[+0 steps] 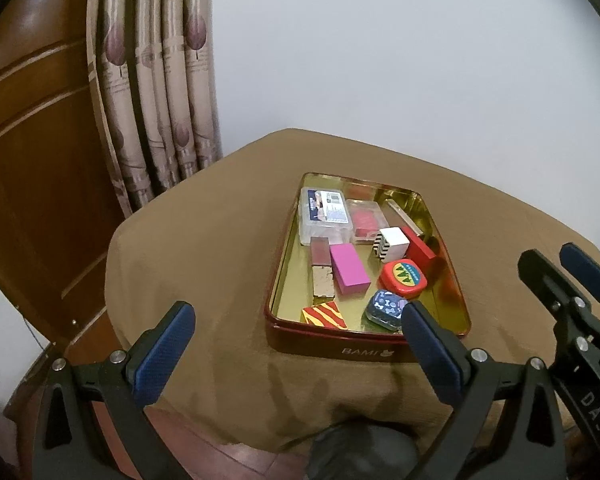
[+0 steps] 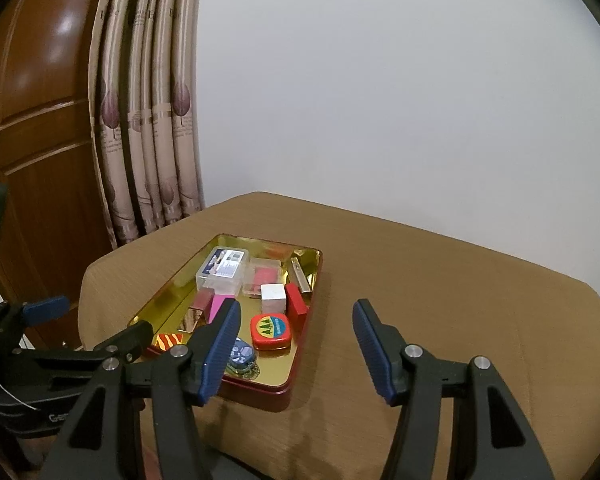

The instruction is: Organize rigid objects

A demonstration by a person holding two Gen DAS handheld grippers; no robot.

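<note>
rigid objects are sitting loose inside a red tin [image 1: 364,346] with a gold lining, on a table under a brown cloth [image 1: 204,280]. the tin is lying just ahead of the left gripper [image 1: 296,344], whose jaws are standing spread with nothing between the pads; its right pad is overlapping the tin's near corner in view, though whether it is touching i cannot tell. the right gripper [image 2: 296,352] is also standing spread and empty, with the tin ahead of its left jaw and bare cloth ahead of its right jaw.

risks, as i am judging them: the pieces are lying crowded, so a jaw going down for one is likely nudging its neighbour; the gold floor is looking slick, so a small piece could be skidding away from a closing pad; the two grippers are sitting close together and could be knocking each other over the tin.

counting what is showing in the tin: two clear plastic cases [image 1: 326,216], one pink block [image 1: 350,268], one striped white cube [image 1: 392,243], one red block [image 1: 420,250], one red rounded tin [image 1: 404,276], one dark patterned tin [image 1: 386,307], one red-and-yellow striped block [image 1: 325,316], one lipstick-like stick [image 1: 322,268], one silvery bar [image 1: 406,216] at the far side
</note>
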